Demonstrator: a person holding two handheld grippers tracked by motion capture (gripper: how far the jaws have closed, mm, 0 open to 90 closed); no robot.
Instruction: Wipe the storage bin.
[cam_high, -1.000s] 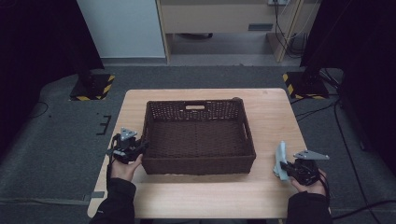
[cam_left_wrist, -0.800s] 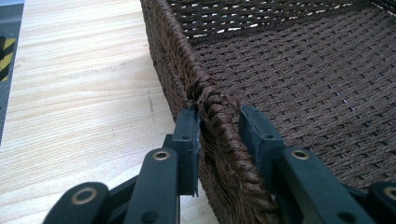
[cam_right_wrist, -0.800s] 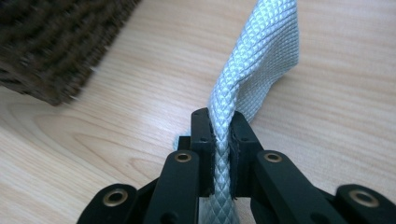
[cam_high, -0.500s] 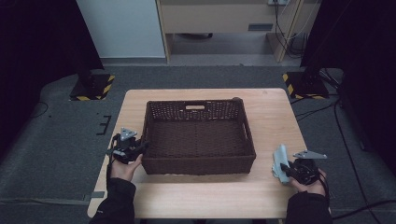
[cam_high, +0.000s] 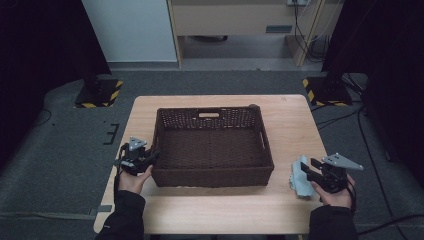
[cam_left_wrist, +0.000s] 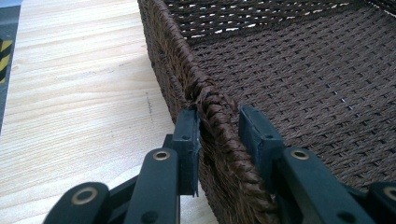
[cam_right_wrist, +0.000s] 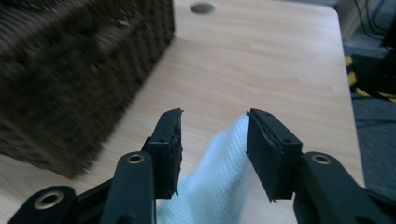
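A dark brown wicker basket (cam_high: 235, 117) stands in the middle of the wooden table (cam_high: 290, 115). My left gripper (cam_high: 150, 159) is at its front left corner. In the left gripper view the jaws (cam_left_wrist: 219, 126) straddle the woven rim (cam_left_wrist: 212, 100), one pad outside and one inside, and press on it. A pale blue cloth (cam_high: 300, 179) lies crumpled on the table right of the basket. My right gripper (cam_high: 311, 170) hovers just over it. Its jaws (cam_right_wrist: 214, 126) have just been opening, and the cloth (cam_right_wrist: 215, 186) sits loosely between the parted pads.
The basket wall (cam_right_wrist: 70, 70) is close on the left of the right gripper. A small dark round spot (cam_high: 253, 106) marks the table behind the basket's far right corner. Bare wood lies right of and in front of the basket. Striped stand bases (cam_high: 97, 95) sit on the floor beyond.
The right gripper's jaws have parted and the gripper has risen slightly. The cloth it held upright has slumped onto the table. The left gripper has stayed on the basket rim.
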